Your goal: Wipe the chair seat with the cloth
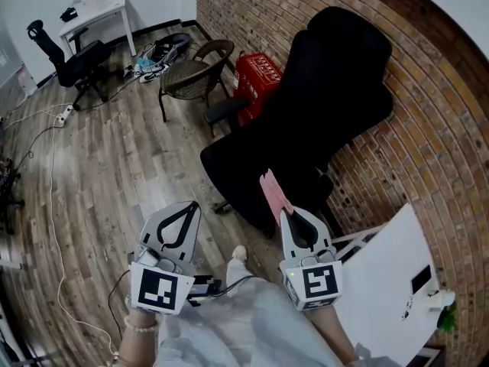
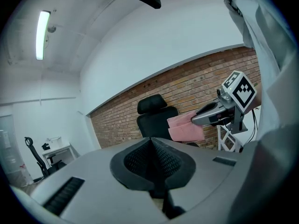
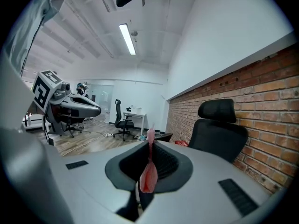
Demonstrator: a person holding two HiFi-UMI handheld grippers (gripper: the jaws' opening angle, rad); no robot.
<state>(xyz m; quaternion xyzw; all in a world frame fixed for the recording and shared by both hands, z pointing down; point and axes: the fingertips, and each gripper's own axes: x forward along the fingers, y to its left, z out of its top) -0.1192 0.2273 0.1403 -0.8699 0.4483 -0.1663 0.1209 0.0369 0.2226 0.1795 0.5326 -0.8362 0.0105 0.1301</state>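
Note:
A black high-backed office chair (image 1: pixel 306 128) stands against the brick wall, its seat (image 1: pixel 244 176) facing me. My right gripper (image 1: pixel 284 211) is shut on a pink cloth (image 1: pixel 273 193), which sticks up from the jaws just above the seat's near edge. The pink cloth (image 3: pixel 148 171) shows pinched between the closed jaws in the right gripper view, and the cloth (image 2: pixel 186 127) hangs from that gripper in the left gripper view. My left gripper (image 1: pixel 189 208) is shut with nothing in it, held to the left of the chair over the floor. The chair (image 2: pixel 156 120) shows beyond its jaws.
A wicker chair (image 1: pixel 195 71) and a red box (image 1: pixel 258 79) stand behind the office chair. A white table (image 1: pixel 390 281) is at the right, close to my right arm. Cables (image 1: pixel 53 167) trail over the wooden floor at the left, where another black chair (image 1: pixel 72 56) and a white desk (image 1: pixel 95 10) stand.

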